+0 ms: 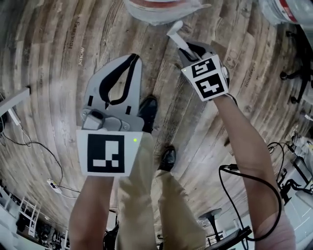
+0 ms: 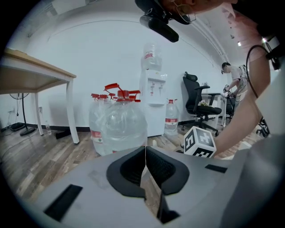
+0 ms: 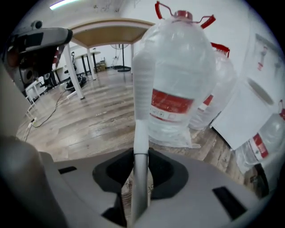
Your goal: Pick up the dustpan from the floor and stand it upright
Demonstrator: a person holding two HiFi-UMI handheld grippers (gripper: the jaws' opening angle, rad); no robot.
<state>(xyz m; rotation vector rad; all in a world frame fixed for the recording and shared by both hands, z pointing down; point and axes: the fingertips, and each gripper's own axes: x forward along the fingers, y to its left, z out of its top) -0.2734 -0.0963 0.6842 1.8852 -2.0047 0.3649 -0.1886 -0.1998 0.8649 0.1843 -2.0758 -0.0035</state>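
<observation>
The dustpan's long handle [image 1: 176,34], a grey pole with a white grip [image 3: 141,102], stands nearly upright in the right gripper view. My right gripper [image 1: 188,50] [image 3: 140,156] is shut on the grey pole just under the white grip. The pan itself is hidden in every view. My left gripper [image 1: 134,57] [image 2: 145,153] hangs to the left of it, apart from the handle, jaws shut together with nothing between them. The right gripper's marker cube [image 2: 200,142] shows in the left gripper view.
Large water bottles [image 3: 178,75] [image 2: 118,124] [image 1: 161,7] stand just behind the handle on the wooden floor. A wooden table [image 2: 35,71] is at the left; a water dispenser [image 2: 153,102] and an office chair [image 2: 198,100] are further back. The person's shoes [image 1: 148,110] are below the grippers.
</observation>
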